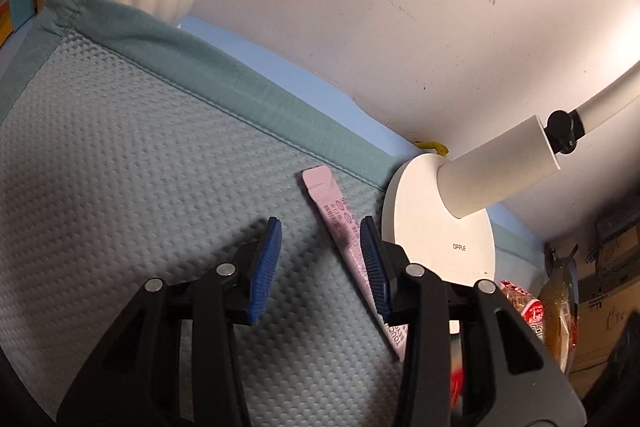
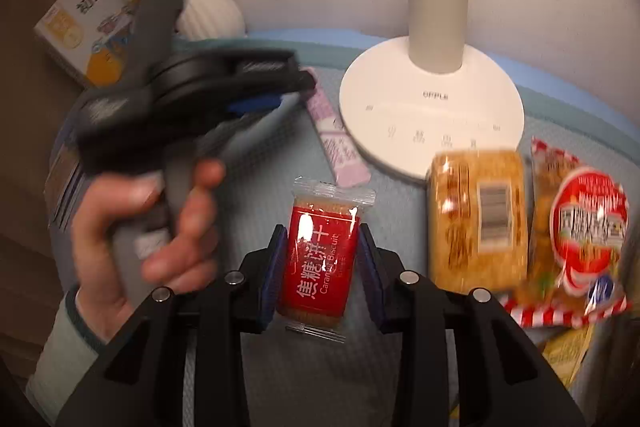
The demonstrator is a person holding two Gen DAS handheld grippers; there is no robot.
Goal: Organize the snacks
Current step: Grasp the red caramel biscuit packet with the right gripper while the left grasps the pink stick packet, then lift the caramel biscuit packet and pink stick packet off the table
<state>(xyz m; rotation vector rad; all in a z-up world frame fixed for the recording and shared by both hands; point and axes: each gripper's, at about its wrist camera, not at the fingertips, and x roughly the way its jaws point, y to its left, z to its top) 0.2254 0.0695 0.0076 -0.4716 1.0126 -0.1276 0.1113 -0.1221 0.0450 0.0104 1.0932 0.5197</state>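
A red caramel biscuit packet [image 2: 320,259] sits between the blue pads of my right gripper [image 2: 322,273], which is shut on its two sides just above the teal mat [image 2: 260,195]. A pink stick sachet [image 1: 334,217] lies flat on the mat [image 1: 120,167] beside the lamp base. My left gripper [image 1: 322,267] hovers open over the sachet's near half, its right pad covering part of it. The right wrist view shows the sachet [image 2: 340,143] too, and the left gripper [image 2: 276,101], blurred, held by a hand [image 2: 160,227] with its tips at the sachet's far end.
A white lamp base [image 2: 432,107] with its stem stands at the mat's back edge. Right of it lie a golden-brown snack pack [image 2: 480,219], a red-and-white snack bag [image 2: 584,227] and a yellow packet [image 2: 568,351]. A white ribbed vase [image 2: 208,7] and a book [image 2: 92,23] stand at back left.
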